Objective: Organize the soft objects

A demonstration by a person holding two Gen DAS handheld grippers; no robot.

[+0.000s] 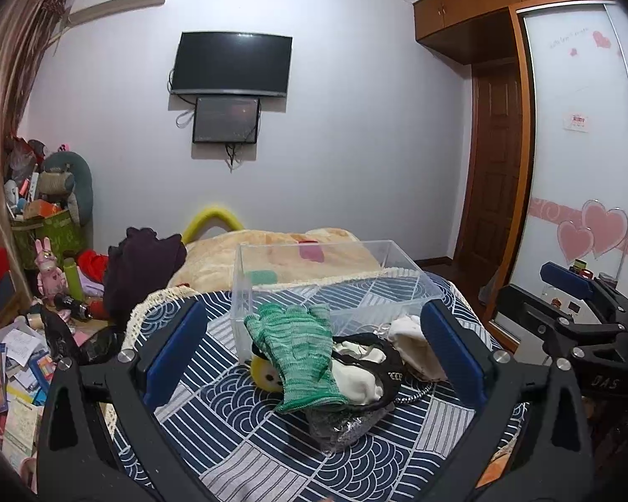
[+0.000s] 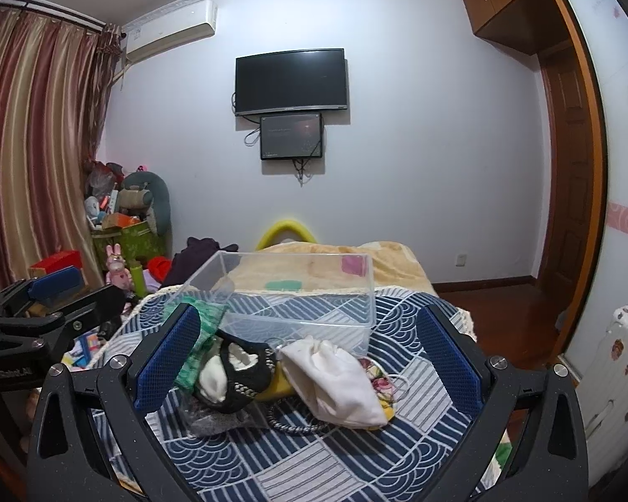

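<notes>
You're holding the left gripper [image 1: 314,347] low over the patterned blue-and-white bedspread [image 1: 238,431], its blue-padded fingers [image 1: 176,351] standing wide apart with nothing between them but air. The clear plastic bin [image 1: 335,280] is sitting empty on the spread, and the whole pile of soft things is lying just in front of that bin, on your side of it. A green knit glove [image 1: 301,355] is lying on top at the left of the pile, its fingertips resting against the bin's near wall. Beneath the glove a yellow round toy [image 1: 266,372] is peeking out, and a black-and-white piece of clothing [image 1: 368,368] is bunching beside it (I can't tell exactly what garment that is).

Your right gripper [image 2: 310,359] is hovering over the same pile, fingers [image 2: 167,359] spread just as wide and gripping nothing. From the right wrist view, a white drawstring pouch [image 2: 335,380] is lying just in front of the bin's near right corner, with a floral fabric scrap [image 2: 377,380] tucked under its right edge. A beige blanket [image 2: 314,263] is lying beyond the bin.
</notes>
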